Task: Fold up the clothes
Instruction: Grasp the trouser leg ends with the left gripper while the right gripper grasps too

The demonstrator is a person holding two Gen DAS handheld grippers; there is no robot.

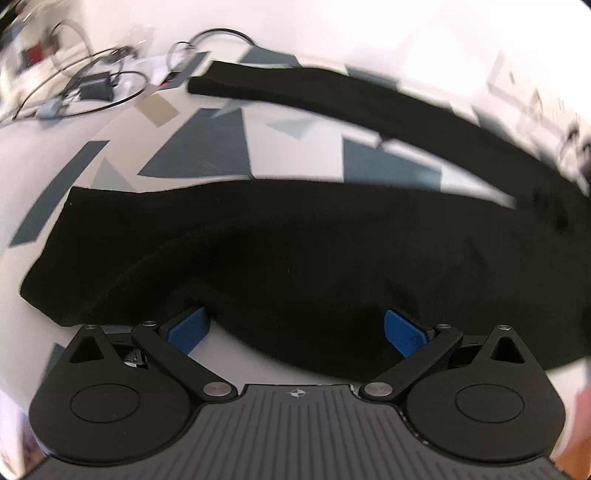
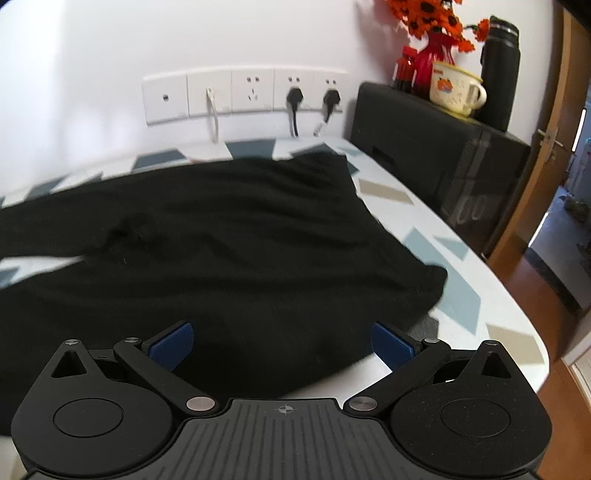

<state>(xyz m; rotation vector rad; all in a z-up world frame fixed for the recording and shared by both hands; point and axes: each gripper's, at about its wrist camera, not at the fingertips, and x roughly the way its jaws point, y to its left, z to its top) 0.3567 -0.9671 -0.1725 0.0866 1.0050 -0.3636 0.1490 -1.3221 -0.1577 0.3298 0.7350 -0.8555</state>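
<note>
A pair of black trousers (image 1: pixel 295 251) lies spread on a white table with a grey-blue triangle pattern (image 1: pixel 207 147). One leg (image 1: pixel 369 110) stretches away across the far side. My left gripper (image 1: pixel 295 332) is open, its blue pads just above the near edge of the near leg. In the right wrist view the black trousers (image 2: pixel 229 229) cover the table (image 2: pixel 461 295), waist end to the right. My right gripper (image 2: pixel 282 343) is open and holds nothing, just above the cloth's near edge.
Cables and small devices (image 1: pixel 92 85) lie at the far left of the table. A wall socket strip (image 2: pixel 243 92) with plugs is behind. A black box (image 2: pixel 436 162) at the right carries a mug (image 2: pixel 454 88), a flask (image 2: pixel 498 66) and red flowers (image 2: pixel 432 22). The table edge (image 2: pixel 535 332) curves at the right.
</note>
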